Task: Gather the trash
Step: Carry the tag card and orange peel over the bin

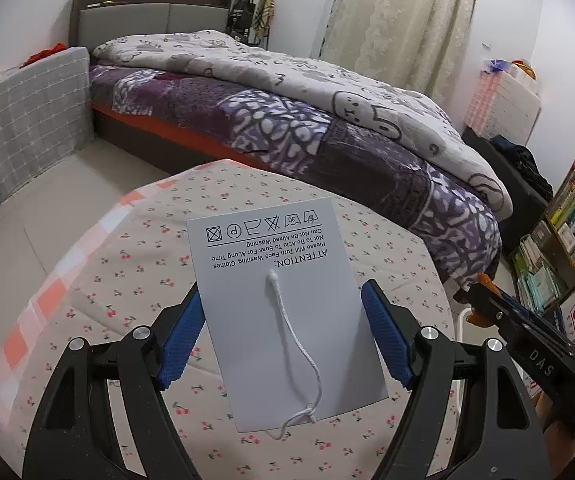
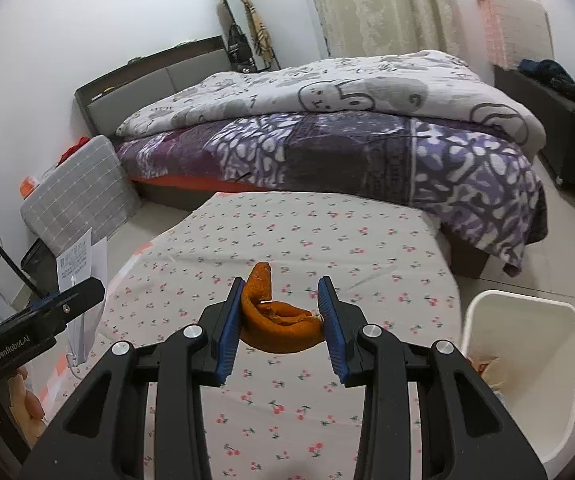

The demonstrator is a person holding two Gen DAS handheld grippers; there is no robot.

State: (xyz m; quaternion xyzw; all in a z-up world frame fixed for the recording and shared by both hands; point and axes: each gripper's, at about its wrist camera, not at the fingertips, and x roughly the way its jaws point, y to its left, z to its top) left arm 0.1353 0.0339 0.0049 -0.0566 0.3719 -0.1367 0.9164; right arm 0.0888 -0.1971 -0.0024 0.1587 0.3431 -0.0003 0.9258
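The left gripper holds a white paper tag by its two side edges, flat above the table with the cherry cloth. A white string hangs from the tag. The right gripper squeezes a curled orange peel between its blue pads, just over the table. A white bin stands at 3 o'clock from the peel, beside the table. A bed is at 12 o'clock, behind the table.
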